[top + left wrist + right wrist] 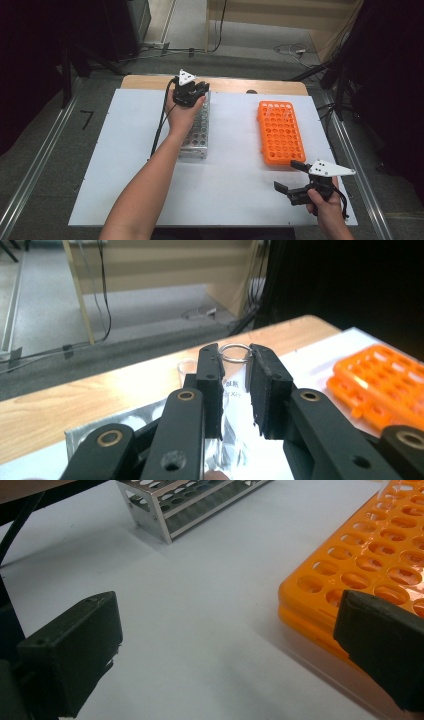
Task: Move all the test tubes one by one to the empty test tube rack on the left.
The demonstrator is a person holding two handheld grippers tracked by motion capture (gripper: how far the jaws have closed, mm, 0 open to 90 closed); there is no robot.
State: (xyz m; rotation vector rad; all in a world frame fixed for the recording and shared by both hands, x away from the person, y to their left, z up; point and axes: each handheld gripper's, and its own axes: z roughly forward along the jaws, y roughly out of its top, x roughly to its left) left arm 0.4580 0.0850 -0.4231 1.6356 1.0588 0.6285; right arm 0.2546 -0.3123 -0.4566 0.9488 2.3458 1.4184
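A clear test tube (pixel 235 354) stands upright between the jaws of my left gripper (pixel 235 362), which is shut on it just below its rim. This gripper (pixel 201 88) hovers over the far end of the metal tube rack (pixel 196 135). A second clear tube (pixel 185 368) stands just left of the jaws. An orange tube rack (pixel 280 132) lies to the right. My right gripper (pixel 288 175) is open near the orange rack's near end, with nothing between its jaws. In the right gripper view its jaws (pixel 227 612) stand wide apart over the mat, the orange rack (pixel 370 565) on the right.
A white mat (pixel 125 165) covers the wooden table (pixel 280 87). The metal rack (pixel 170 505) lies far ahead in the right gripper view. A black cable (pixel 161 125) trails from the left gripper along the forearm. Floor and cables lie beyond the table's far edge.
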